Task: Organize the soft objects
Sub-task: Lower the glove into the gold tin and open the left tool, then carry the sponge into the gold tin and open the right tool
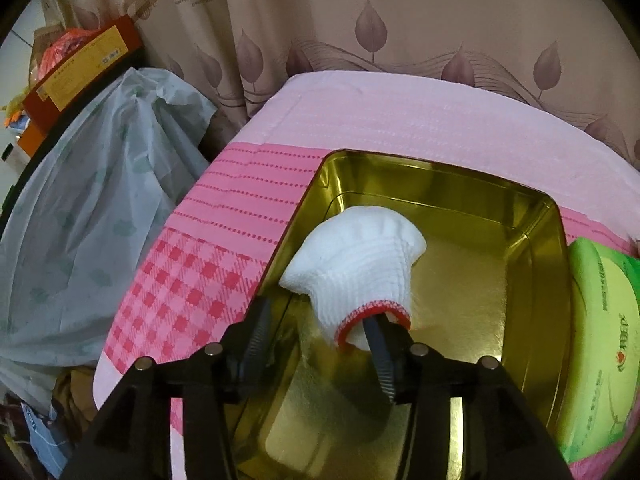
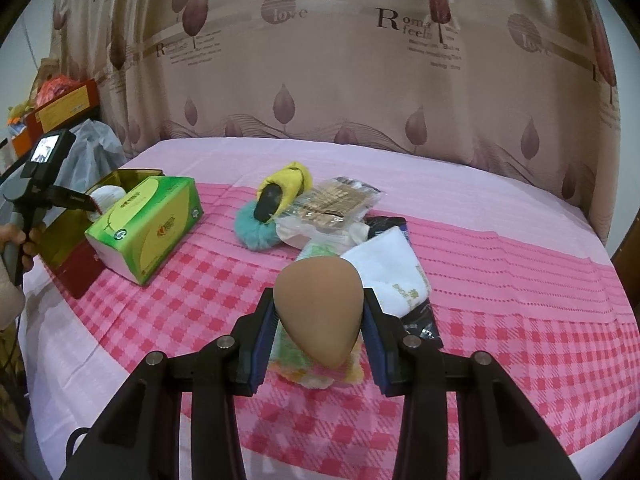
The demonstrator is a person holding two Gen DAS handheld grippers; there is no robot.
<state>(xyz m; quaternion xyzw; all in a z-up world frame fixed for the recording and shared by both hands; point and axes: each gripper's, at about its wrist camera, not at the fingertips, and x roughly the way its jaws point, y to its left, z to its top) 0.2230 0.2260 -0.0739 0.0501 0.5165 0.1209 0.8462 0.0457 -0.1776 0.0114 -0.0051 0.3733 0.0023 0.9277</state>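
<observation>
A white knit glove with a red cuff lies inside the open gold tin. My left gripper stands open over the tin's near end. Its right finger sits inside the glove's cuff and its left finger is by the tin's wall, neither pressing the glove. The right wrist view shows the same left gripper at the tin, a hand holding it. My right gripper is shut on a brown egg-shaped sponge, lifted above the pink checked cloth.
A green tissue box leans against the tin's right side. Behind the sponge lie a teal fluffy ball, a yellow soft item, a clear packet and a white folded cloth. Curtains hang behind; bags crowd the left.
</observation>
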